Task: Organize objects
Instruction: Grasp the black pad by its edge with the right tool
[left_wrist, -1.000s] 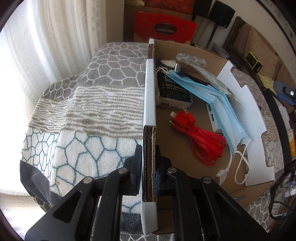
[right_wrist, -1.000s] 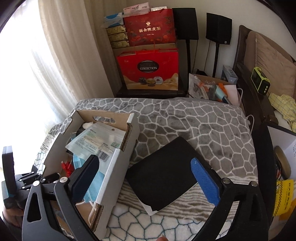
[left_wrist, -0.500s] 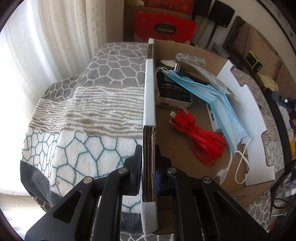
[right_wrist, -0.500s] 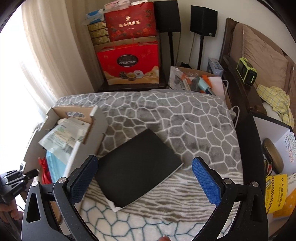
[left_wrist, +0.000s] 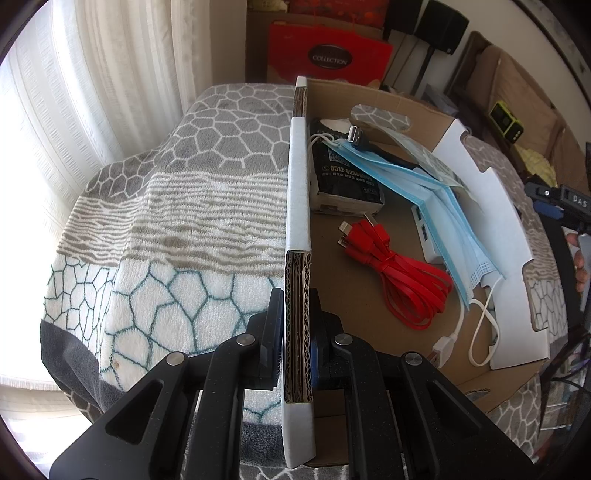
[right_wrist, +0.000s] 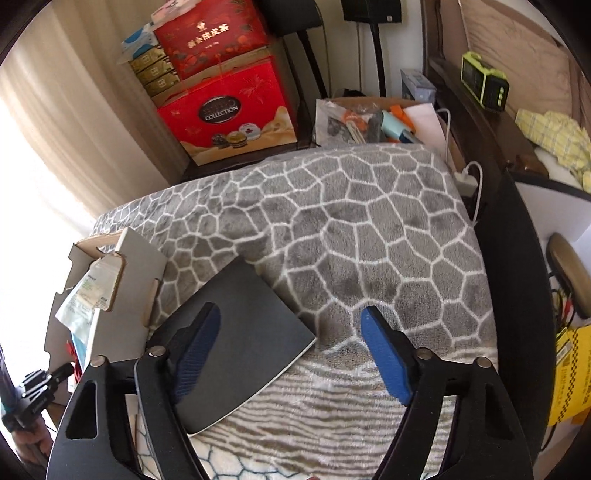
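Left wrist view: your left gripper (left_wrist: 297, 347) is clamped on the box (left_wrist: 298, 229) wall; red cable (left_wrist: 399, 277) and masks (left_wrist: 436, 206) lie inside. Right wrist view: your right gripper (right_wrist: 291, 354) hangs spread apart above the black notebook (right_wrist: 240, 332), which lies on the blanket (right_wrist: 369, 240) beside the box (right_wrist: 129, 302).

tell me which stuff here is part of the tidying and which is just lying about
In the job:
open cardboard box, clamped by left gripper
flat black notebook, under open right gripper

Lying about:
red COLLECTION gift box
lime-green clock
yellow checked cloth
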